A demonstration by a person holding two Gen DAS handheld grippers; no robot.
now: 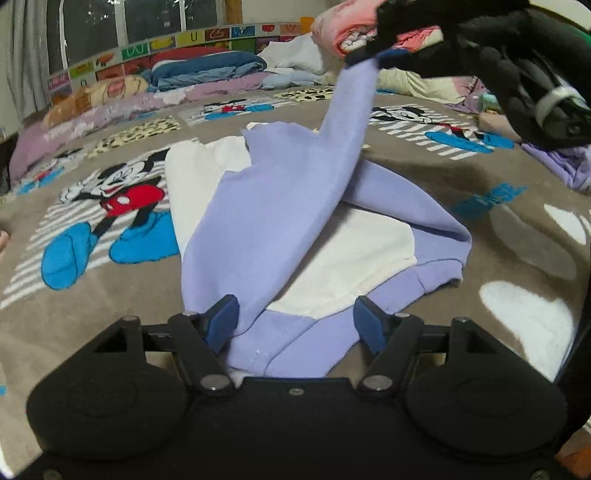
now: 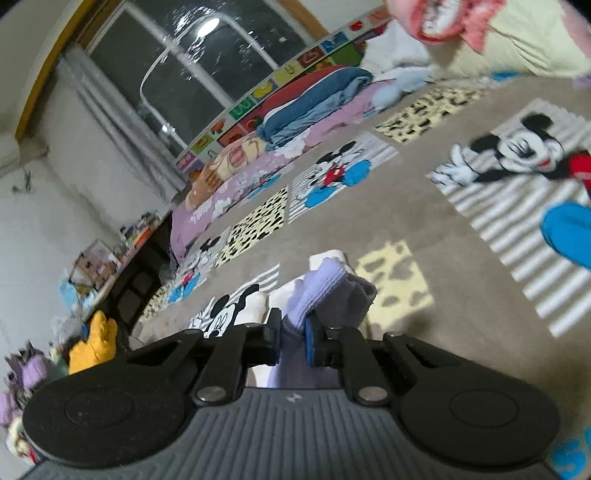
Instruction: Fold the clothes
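Note:
A lilac and white sweatshirt (image 1: 258,206) lies spread on the brown cartoon-print blanket (image 1: 110,258). One lilac sleeve (image 1: 351,103) is lifted up and to the right, stretched taut. My right gripper (image 1: 364,55), held by a black-gloved hand, is shut on its cuff. In the right wrist view the ribbed lilac cuff (image 2: 325,284) sticks out between the pads of the right gripper (image 2: 293,325). My left gripper (image 1: 295,323) stands open low over the near hem. Lilac fabric lies between its blue pads, and the right pad is clear of it.
Folded bedding (image 1: 207,70) and a pink garment pile (image 1: 340,29) line the far edge of the bed. Another lilac garment (image 1: 561,166) lies at the right. A cluttered shelf (image 2: 99,269) and a yellow item (image 2: 92,343) stand beside the bed under the window.

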